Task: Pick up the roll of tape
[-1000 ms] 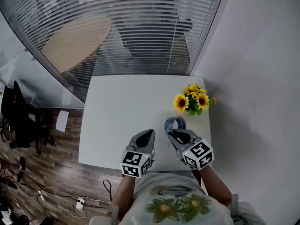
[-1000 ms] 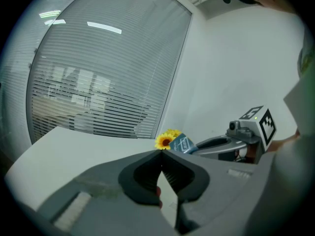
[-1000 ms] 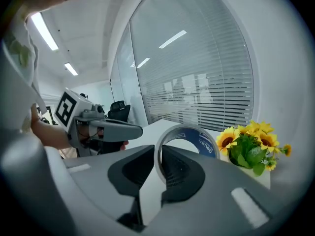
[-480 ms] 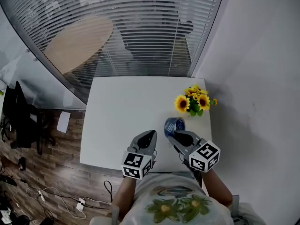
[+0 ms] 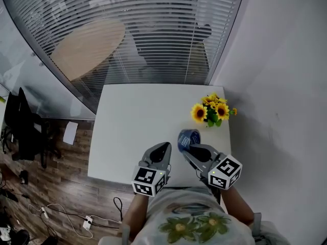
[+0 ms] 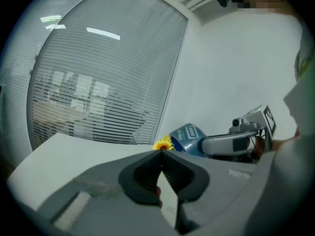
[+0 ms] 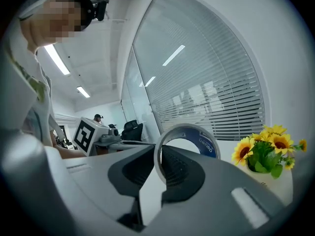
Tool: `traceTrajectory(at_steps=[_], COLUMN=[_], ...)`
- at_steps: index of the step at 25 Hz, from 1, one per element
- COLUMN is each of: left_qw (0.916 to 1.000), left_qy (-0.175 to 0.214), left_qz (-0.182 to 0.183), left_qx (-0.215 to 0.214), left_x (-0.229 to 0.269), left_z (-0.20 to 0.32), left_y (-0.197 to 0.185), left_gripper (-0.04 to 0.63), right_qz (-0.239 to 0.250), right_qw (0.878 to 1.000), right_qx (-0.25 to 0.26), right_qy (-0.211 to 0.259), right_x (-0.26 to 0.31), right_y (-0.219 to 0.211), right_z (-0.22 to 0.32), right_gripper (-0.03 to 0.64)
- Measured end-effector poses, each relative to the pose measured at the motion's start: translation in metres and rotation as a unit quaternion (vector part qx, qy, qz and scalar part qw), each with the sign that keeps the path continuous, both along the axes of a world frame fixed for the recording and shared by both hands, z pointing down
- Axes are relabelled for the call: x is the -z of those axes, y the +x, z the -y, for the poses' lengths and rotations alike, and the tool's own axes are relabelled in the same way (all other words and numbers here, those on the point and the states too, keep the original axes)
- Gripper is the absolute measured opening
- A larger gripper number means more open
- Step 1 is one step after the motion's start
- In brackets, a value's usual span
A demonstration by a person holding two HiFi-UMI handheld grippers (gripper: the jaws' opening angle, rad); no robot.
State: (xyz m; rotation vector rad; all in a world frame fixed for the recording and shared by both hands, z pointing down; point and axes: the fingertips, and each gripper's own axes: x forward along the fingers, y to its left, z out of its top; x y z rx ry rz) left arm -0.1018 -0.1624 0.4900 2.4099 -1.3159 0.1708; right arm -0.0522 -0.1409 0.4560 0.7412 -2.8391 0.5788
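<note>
The roll of tape (image 5: 187, 139), blue with a grey rim, hangs above the white table (image 5: 133, 126) on its edge, pinched by my right gripper (image 5: 193, 148). In the right gripper view the tape (image 7: 189, 140) stands upright with its wall clamped between the jaws of the right gripper (image 7: 158, 163). From the left gripper view the same tape (image 6: 187, 137) shows at the tip of the right gripper (image 6: 201, 144). My left gripper (image 5: 161, 148) hovers over the table's near edge to the left of it, jaws shut and empty; its tips (image 6: 161, 152) meet.
A small bunch of sunflowers (image 5: 210, 109) stands at the table's right side, just beyond the tape. A white wall runs along the right. Window blinds (image 5: 153, 29) lie behind the table's far edge. Chairs and cables sit on the wooden floor at left.
My right gripper has risen with the tape, lifting it off the table. The roll has turned from lying flat to standing on edge. The left gripper has stayed put.
</note>
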Motion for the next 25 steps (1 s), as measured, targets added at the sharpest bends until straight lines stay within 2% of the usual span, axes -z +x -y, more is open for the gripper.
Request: traceTrajectory(at_steps=[25], left_qw=[0.9998], left_qy=[0.011], left_qz=[0.007], left_qx=[0.013], left_x=[0.005], left_z=[-0.025], left_y=[0.006], left_gripper=[-0.002], right_qz=[0.056], right_qw=[0.998], right_qx=[0.024], right_qy=[-0.007], right_x=[0.018], right_y=[0.004], right_z=[-0.023], right_gripper=[0.046])
